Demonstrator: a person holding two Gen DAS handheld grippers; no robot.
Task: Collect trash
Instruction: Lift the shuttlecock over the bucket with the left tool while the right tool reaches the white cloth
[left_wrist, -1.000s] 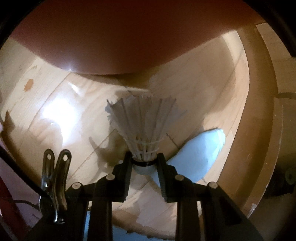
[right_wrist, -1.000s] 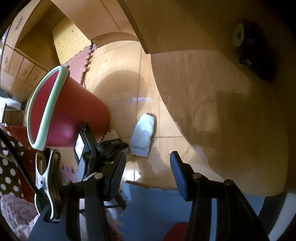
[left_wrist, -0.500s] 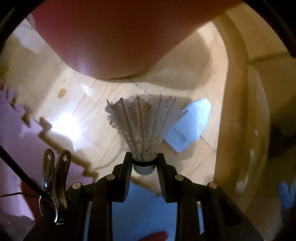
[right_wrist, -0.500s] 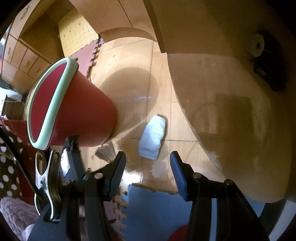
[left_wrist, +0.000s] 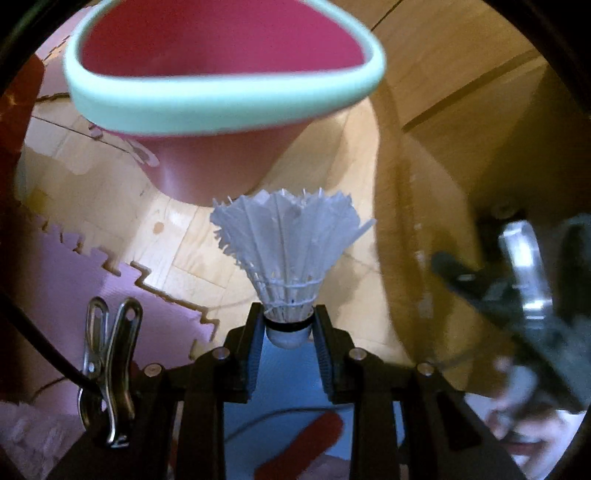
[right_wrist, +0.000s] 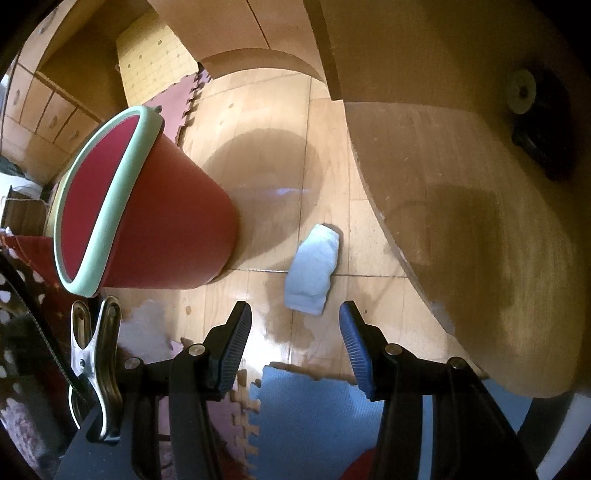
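Observation:
My left gripper (left_wrist: 289, 325) is shut on the cork base of a white feather shuttlecock (left_wrist: 288, 243), whose feathers fan out ahead of the fingers. Just beyond it stands a red trash bin with a pale green rim (left_wrist: 221, 107), its mouth seen from above. In the right wrist view the same bin (right_wrist: 147, 221) stands on the wood floor at the left. A crumpled white tissue (right_wrist: 314, 269) lies on the floor right of the bin. My right gripper (right_wrist: 295, 317) hangs open above the floor just short of the tissue, with nothing between its fingers.
Purple foam mat (left_wrist: 74, 280) and blue foam mat (right_wrist: 314, 410) pieces cover the near floor. A curved wooden furniture panel (right_wrist: 461, 221) rises at the right, with a black knob (right_wrist: 535, 122) on it. Wooden drawers (right_wrist: 48, 110) stand far left. The other gripper (left_wrist: 524, 295) blurs the left view's right side.
My left gripper has risen with the shuttlecock from floor level at the bin's base to above its rim. The right gripper has shifted slightly; the left gripper has left its view.

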